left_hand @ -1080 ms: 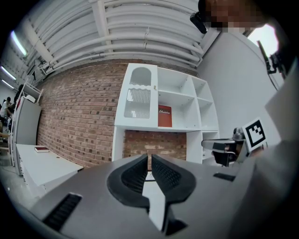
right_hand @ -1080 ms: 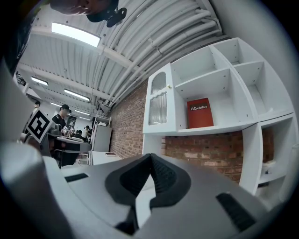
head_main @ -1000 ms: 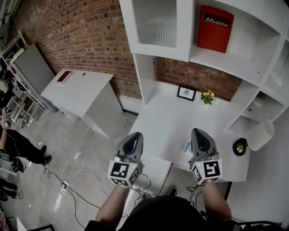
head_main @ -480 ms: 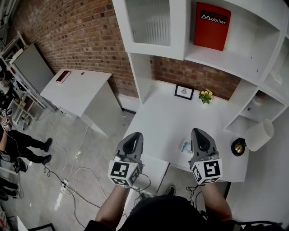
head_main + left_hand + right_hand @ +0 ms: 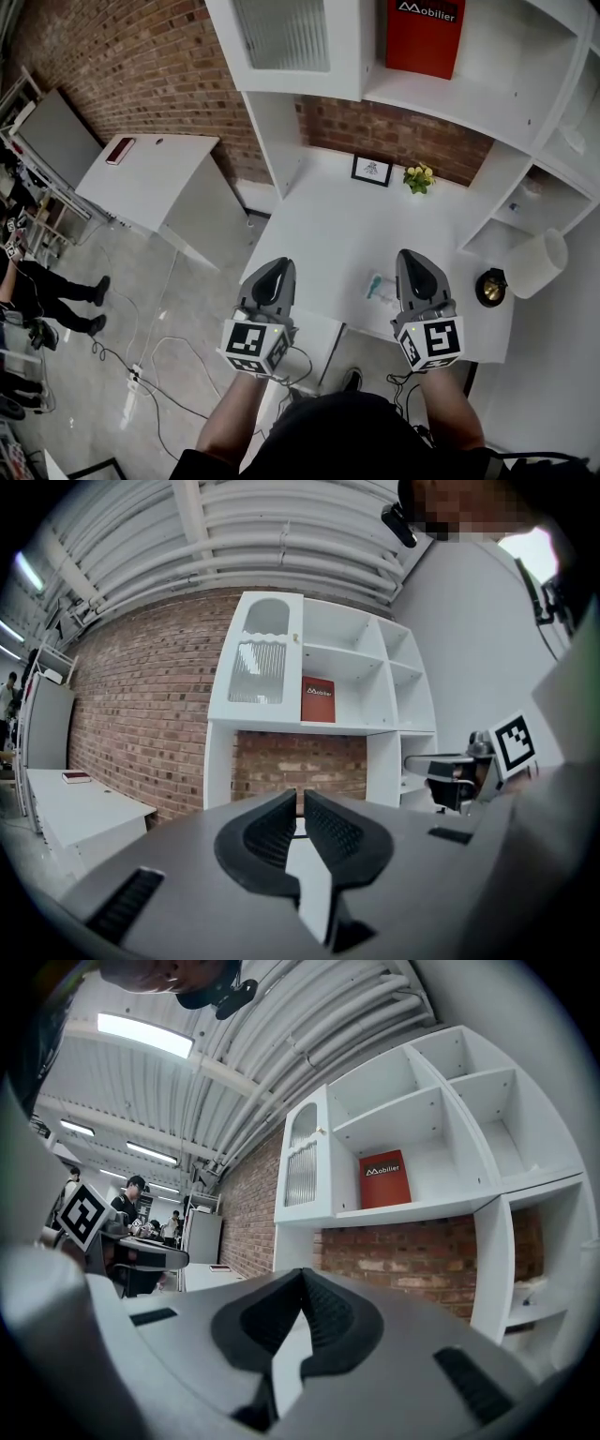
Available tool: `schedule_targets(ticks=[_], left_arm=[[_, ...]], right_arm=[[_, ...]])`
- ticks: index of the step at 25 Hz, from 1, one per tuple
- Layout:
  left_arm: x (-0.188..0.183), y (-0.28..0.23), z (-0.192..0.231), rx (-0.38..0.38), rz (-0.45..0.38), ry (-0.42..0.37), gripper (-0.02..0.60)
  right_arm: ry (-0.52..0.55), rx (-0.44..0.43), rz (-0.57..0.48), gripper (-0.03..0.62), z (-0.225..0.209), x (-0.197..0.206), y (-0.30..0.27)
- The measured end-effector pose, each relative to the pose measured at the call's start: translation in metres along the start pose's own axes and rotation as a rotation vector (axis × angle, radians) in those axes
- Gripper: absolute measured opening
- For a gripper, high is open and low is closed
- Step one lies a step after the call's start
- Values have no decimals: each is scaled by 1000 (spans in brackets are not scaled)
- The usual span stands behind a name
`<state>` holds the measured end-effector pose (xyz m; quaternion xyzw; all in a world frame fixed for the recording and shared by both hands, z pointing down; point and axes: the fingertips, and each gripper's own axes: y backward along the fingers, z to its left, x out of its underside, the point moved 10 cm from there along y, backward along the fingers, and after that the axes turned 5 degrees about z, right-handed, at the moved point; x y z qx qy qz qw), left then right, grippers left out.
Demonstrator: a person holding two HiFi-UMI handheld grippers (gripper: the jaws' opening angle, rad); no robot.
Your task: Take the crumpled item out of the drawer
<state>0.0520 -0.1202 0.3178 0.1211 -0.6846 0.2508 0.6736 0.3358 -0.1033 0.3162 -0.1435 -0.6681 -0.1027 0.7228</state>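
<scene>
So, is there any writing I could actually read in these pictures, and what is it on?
"Mobilier": white letters beside a small logo, on the red book standing on the white shelf.
Framed picture on the desk: its print is too small to read.
Cubes on the left gripper and right gripper: black-and-white square code patterns, no words.

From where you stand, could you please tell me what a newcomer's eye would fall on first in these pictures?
The red book on the white upper shelf stands out most. Next come the left gripper and right gripper, both shut and empty, held side by side over the near edge of the white desk. Small yellow flowers sit at the desk's back, against the brick wall.
</scene>
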Motion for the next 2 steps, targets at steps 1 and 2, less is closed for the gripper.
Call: schedule_targets(ticks=[1,2], left_arm=[[2,-3,-3,2,3,0,29],[4,-7,-5,5,7,-1,29]], right_arm=[[-2,1,4,0,-3,3,1],[-5,3,9,0,-6,5,1]])
